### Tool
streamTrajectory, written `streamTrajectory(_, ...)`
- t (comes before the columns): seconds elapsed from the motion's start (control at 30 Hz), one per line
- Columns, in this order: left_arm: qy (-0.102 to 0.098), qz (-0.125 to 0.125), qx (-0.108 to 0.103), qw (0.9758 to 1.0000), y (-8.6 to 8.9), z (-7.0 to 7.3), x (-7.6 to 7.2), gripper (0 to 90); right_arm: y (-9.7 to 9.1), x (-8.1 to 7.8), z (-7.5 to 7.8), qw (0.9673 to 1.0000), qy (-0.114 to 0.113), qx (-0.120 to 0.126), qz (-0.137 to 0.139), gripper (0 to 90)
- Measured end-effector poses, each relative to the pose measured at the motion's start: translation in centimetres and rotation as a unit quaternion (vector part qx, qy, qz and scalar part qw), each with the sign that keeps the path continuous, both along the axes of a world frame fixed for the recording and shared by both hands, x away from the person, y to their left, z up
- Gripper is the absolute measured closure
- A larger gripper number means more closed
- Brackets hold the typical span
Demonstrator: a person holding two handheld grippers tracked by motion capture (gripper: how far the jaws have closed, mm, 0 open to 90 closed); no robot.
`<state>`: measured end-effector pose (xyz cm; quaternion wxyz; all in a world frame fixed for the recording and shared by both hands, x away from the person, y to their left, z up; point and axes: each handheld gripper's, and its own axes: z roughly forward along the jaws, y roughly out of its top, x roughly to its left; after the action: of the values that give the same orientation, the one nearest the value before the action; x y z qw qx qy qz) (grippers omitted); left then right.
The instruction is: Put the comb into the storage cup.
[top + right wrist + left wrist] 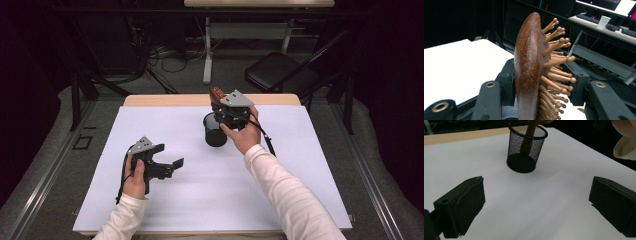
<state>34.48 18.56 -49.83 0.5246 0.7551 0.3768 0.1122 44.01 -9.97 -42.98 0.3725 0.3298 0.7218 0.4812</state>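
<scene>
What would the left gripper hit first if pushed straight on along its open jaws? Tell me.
Probably the black mesh cup, with the wooden hairbrush standing in it. The left gripper points at it across bare white table; depth is hard to judge.

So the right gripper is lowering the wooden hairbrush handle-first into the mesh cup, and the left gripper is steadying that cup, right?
Not the last part: in the high view the left gripper hangs open, apart from the mesh cup. The right gripper does hold the wooden hairbrush handle-down in it.

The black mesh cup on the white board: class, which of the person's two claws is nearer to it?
Right. The right claw sits directly over the mesh cup, shut on the wooden hairbrush whose handle goes down into it. The left claw stands open, apart from the cup, nearer the person.
</scene>
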Motion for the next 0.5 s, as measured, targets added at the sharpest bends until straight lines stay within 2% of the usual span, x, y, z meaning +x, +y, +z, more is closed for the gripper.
streamTrajectory(0.5, 0.000, 0.000, -0.001, 1.0000, 0.00, 0.00, 0.00, 0.5, 0.89, -0.63, -0.27, 0.9994, -0.017, -0.030, 0.010, 49.9)
